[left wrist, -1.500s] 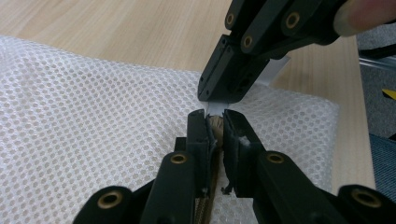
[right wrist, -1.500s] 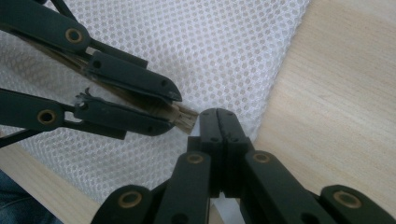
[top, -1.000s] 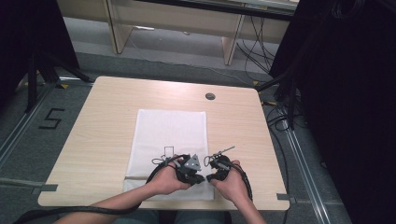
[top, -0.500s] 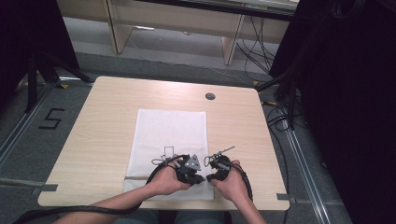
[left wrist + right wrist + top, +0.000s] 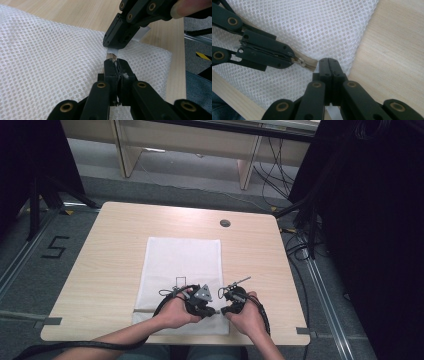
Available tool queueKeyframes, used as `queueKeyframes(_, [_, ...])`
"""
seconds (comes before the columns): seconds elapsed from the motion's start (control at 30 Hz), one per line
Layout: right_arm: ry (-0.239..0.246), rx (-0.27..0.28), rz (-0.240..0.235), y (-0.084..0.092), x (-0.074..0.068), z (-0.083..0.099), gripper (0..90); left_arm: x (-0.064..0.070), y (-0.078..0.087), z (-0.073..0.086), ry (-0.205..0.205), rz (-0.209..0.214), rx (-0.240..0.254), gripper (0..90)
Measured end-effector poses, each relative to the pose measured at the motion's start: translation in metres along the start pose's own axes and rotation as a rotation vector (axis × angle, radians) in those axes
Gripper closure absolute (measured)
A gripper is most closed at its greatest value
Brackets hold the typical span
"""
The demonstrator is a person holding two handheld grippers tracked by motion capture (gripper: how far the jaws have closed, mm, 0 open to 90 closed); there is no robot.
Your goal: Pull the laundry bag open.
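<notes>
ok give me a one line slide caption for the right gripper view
Right hand-held gripper shut on the white mesh bag edge, while the left hand-held gripper pinches the zipper pull beside it.

We can read one sign: a large dark figure "5" [image 5: 54,248] marked on the grey floor [image 5: 30,285] to the left of the table [image 5: 115,227] in the high view. On the white mesh bag [image 5: 182,257] lying on the table we see a small dark rectangular outline [image 5: 180,281], but nothing inside it is legible to us. We find no other lettering, brand or number that we can make out.
</notes>
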State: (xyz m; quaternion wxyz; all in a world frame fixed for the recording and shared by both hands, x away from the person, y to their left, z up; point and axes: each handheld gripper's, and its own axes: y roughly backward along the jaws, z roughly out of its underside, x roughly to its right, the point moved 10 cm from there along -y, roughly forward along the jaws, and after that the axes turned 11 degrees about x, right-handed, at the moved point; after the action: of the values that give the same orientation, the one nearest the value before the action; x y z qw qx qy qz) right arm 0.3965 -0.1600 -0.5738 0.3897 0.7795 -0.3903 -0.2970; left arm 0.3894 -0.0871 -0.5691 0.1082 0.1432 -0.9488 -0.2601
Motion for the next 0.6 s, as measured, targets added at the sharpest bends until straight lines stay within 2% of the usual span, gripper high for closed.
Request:
queueKeyframes(0.03, [0.001,0.002,0.0,-0.0001,0.0001,0.0,90.0,0.0007,0.0,0.0003,0.014,-0.003,0.002,87.3])
queueKeyframes(0.07, [0.007,0.001,0.003,-0.0001,0.0004,0.0,90.0,-0.0008,0.0009,0.0006,-0.008,-0.002,-0.005,87.3])
queueKeyframes(0.1, [0.031,0.009,0.007,-0.0012,0.0024,0.0,90.0,-0.0006,0.0014,0.0006,-0.004,-0.003,-0.003,87.3])
queueKeyframes(0.13, [0.041,-0.001,0.041,-0.0014,0.0067,0.0014,90.0,0.0006,0.0016,0.0005,0.013,-0.004,0.001,87.3])
queueKeyframes(0.17, [0.014,0.0,0.02,-0.0007,0.0013,0.0004,90.0,-0.0003,0.0023,0.0001,-0.002,0.001,0.002,87.2])
queueKeyframes(0.2, [0.004,-0.012,0.012,0.0007,-0.0008,0.0007,90.0,-0.0002,0.0029,0.0004,0.001,0.001,0.0,87.2])
queueKeyframes(0.27, [0.003,-0.012,0.013,0.0007,-0.0007,0.0007,90.0,-0.0014,0.0048,0.0007,-0.001,-0.002,-0.006,87.2])
queueKeyframes(0.3, [0.004,-0.012,0.013,0.0007,-0.0006,0.0007,90.0,-0.0006,0.0049,0.0007,0.013,-0.003,-0.003,87.3])
queueKeyframes(0.33, [0.004,-0.012,0.013,0.0008,-0.0007,0.0007,90.0,-0.0011,0.0051,0.0004,0.004,0.002,0.001,87.3])
queueKeyframes(0.37, [0.004,-0.012,0.014,0.0008,-0.0008,0.0007,90.0,-0.0004,0.005,0.0007,0.014,0.002,0.004,87.2])
queueKeyframes(0.4, [0.006,-0.012,0.015,0.0008,-0.0009,0.0007,90.0,-0.0011,0.0056,0.0005,-0.001,0.005,0.003,87.3])
queueKeyframes(0.53, [0.002,-0.015,0.017,0.001,-0.0012,0.001,90.0,-0.0005,0.0068,0.0012,0.012,0.002,0.001,87.2])
queueKeyframes(0.6, [0.004,-0.015,0.017,0.0011,-0.0013,0.001,90.0,-0.0007,0.0077,0.0009,0.006,0.001,0.002,87.2])
